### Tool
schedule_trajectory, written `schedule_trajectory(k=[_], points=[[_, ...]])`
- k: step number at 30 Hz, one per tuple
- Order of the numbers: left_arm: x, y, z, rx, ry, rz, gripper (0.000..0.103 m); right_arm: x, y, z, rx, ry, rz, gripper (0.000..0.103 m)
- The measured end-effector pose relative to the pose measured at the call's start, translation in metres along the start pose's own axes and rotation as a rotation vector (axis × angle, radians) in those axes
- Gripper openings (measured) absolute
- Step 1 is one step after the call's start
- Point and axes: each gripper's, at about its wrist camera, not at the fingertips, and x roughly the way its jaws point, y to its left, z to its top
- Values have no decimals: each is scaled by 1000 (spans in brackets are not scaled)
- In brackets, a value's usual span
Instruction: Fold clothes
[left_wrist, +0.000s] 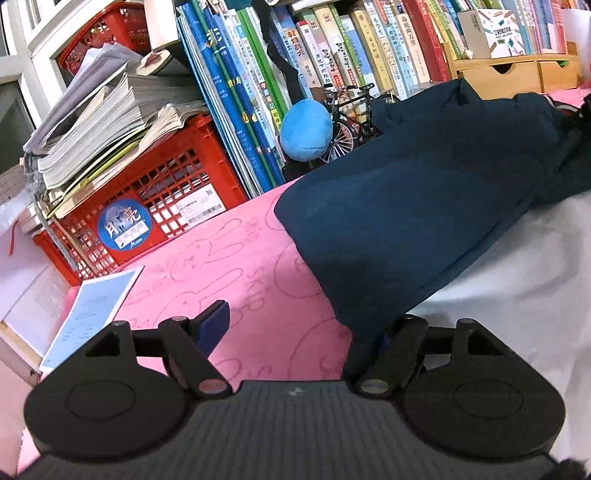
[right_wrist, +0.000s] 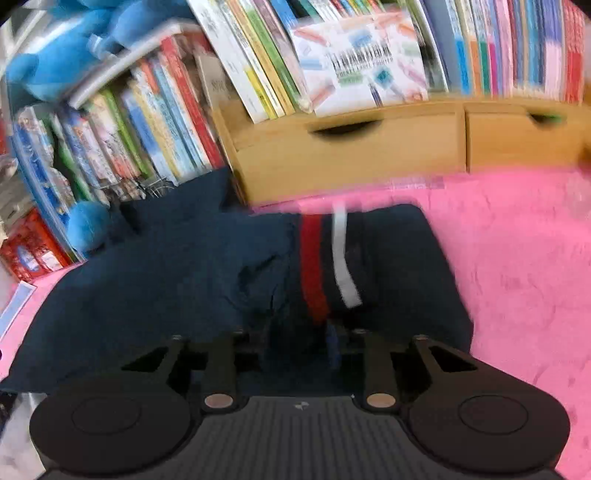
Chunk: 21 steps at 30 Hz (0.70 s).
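Note:
A navy garment (left_wrist: 406, 206) lies rumpled on the pink table cover (left_wrist: 229, 258), partly over a white cloth (left_wrist: 517, 302). My left gripper (left_wrist: 299, 332) is open and wide. Its left finger's blue pad (left_wrist: 214, 325) hovers over bare pink cover, and its right finger is tucked behind the garment's near corner. In the blurred right wrist view the navy garment (right_wrist: 166, 280) shows a red and a white stripe (right_wrist: 314, 269). My right gripper (right_wrist: 295, 343) sits low in a bunched fold below the stripes. Dark cloth fills the narrow gap between its fingers, and I cannot see whether the pads press on it.
Red crates (left_wrist: 155, 206) stacked with papers stand at the back left beside rows of books (left_wrist: 258, 92). A blue plush (left_wrist: 306, 133) and a toy bicycle (left_wrist: 351, 118) sit behind the garment. A wooden drawer unit (right_wrist: 351, 151) is at the back right. A white sheet of paper (left_wrist: 88, 314) lies at the left.

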Motion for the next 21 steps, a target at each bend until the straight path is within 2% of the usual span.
schedule_trajectory(k=[1, 2, 4, 9, 13, 17, 20, 21], points=[[-4, 2, 0, -9, 9, -8, 75, -6, 1, 2, 10, 12, 8, 52], [-8, 3, -1, -14, 13, -21, 75, -15, 2, 2, 13, 11, 18, 71], [-26, 3, -4, -24, 1, -47, 75, -41, 9, -2, -37, -42, 48, 80], [-81, -10, -15, -37, -44, -114, 77, -118, 31, -26, -200, -166, 42, 88], [-139, -47, -34, -11, -92, -180, 86, -173, 30, -62, -286, -187, 132, 96], [-192, -93, -66, 36, -126, -244, 92, -223, 34, -125, -444, -187, 168, 96], [-214, -118, -94, 67, -101, -246, 93, -250, 36, -186, -538, -182, 208, 96], [-220, -121, -104, 53, -94, -237, 93, -255, 34, -202, -532, -160, 232, 96]])
